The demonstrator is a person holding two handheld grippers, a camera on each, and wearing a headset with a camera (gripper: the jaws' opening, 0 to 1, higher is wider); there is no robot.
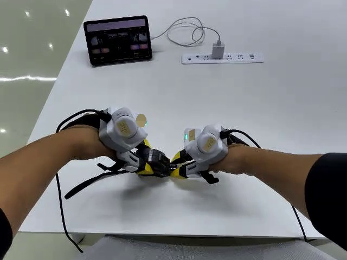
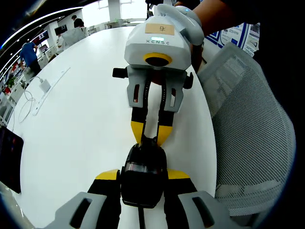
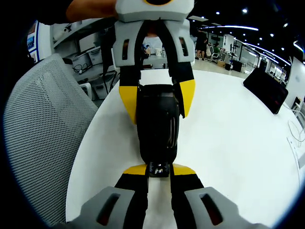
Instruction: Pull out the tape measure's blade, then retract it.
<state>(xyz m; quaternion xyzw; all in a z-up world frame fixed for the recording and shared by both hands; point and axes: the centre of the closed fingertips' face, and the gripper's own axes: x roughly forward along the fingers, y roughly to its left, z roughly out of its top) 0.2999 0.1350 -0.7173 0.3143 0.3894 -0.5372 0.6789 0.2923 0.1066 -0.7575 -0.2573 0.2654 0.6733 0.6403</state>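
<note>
Two sets of jaws meet near the front edge of the surface: the left gripper clamps the black tape measure by its case, and the right gripper pinches the blade tip. That shallow pinch could slip on the pull, letting the blade snap back.

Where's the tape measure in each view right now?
Head view: tape measure low centre of the picture.
Left gripper view: bottom centre, clamped between this view's own jaws.
Right gripper view: centre, its tip pinched in this view's own jaws.
Shared landmark: the dark tablet.
</note>
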